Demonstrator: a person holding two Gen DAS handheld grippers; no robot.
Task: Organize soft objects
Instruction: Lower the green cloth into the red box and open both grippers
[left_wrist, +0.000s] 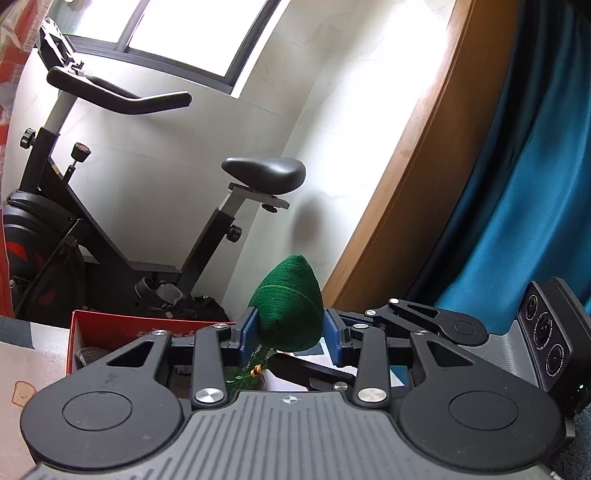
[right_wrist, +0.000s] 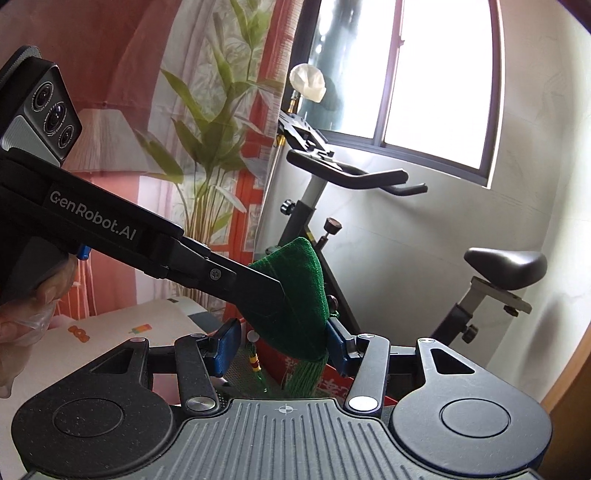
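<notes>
A green knitted cone-shaped soft toy (left_wrist: 288, 314) with a green tassel (right_wrist: 301, 376) hangs in the air. My left gripper (left_wrist: 291, 326) is shut on it, both blue pads pressed into its sides. In the right wrist view the left gripper's black finger (right_wrist: 255, 282) reaches in from the left onto the toy (right_wrist: 299, 295). My right gripper (right_wrist: 282, 341) stands around the toy's lower end. Its right pad (right_wrist: 338, 343) touches the toy, and a small gap shows at its left pad (right_wrist: 227, 343). The right gripper's camera housing (left_wrist: 546, 339) shows at the right of the left wrist view.
An exercise bike (left_wrist: 207, 229) stands by the white wall under a window (right_wrist: 436, 74). A red open box (left_wrist: 110, 325) sits just below and ahead. A blue curtain (left_wrist: 517, 221) and wooden frame (left_wrist: 406, 184) are right. A printed sheet (right_wrist: 110, 332) and a hand (right_wrist: 22, 321) are left.
</notes>
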